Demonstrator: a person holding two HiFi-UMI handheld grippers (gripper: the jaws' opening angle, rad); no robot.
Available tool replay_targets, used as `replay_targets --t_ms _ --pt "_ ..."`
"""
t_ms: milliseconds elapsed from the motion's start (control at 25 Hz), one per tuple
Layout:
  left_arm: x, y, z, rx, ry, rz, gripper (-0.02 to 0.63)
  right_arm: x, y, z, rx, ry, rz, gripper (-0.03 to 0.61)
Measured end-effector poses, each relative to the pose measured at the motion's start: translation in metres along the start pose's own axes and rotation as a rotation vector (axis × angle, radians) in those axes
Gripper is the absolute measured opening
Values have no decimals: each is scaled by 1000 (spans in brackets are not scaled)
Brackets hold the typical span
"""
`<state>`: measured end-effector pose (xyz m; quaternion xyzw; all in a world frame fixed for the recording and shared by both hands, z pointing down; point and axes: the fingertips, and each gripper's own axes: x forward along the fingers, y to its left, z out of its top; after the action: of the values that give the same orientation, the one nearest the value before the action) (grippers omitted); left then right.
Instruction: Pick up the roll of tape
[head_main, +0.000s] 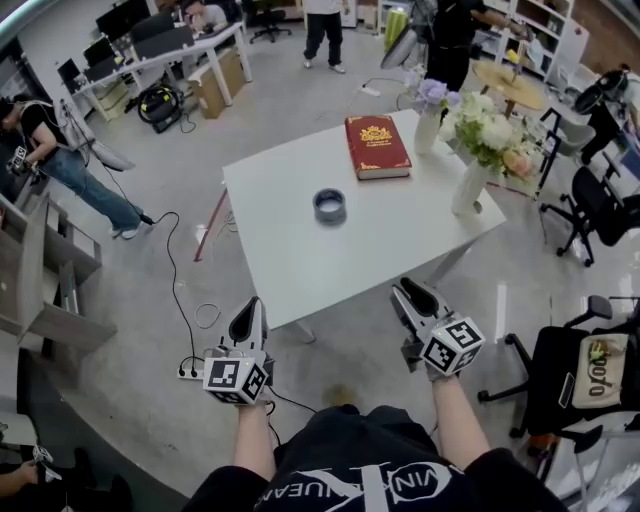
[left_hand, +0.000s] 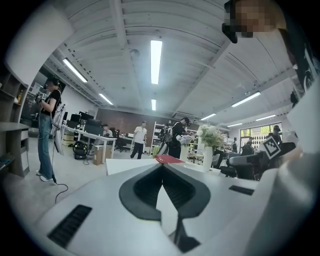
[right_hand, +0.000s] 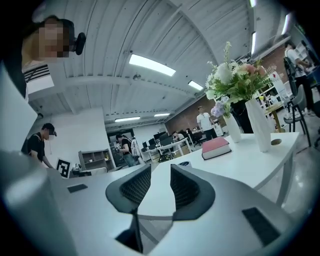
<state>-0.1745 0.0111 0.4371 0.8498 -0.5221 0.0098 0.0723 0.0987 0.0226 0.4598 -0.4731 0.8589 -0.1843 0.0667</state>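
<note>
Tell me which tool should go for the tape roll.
Right, probably. The right tool has its jaws apart, with the tape roll showing beyond them. The left tool has its jaws together at the tips and no tape in its view.

Grey floor (head_main: 150, 300), ceiling strip lights (left_hand: 156, 60)

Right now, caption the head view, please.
Left tool, right tool poised before white square table bearing grey tape roll.

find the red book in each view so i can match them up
head view: red book upper centre, on the table's far side
left gripper view: book at centre, just above the fingers
right gripper view: book right of centre
shared landmark: white flower vase right of the book
</note>
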Motion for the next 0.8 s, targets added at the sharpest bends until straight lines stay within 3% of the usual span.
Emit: replay_targets --t_ms 400,800 --pt "24 11 -14 -23 35 -11 3 27 -21 -3 29 38 -11 130" --pt "76 45 -7 -14 47 30 3 112 -53 6 52 85 48 130"
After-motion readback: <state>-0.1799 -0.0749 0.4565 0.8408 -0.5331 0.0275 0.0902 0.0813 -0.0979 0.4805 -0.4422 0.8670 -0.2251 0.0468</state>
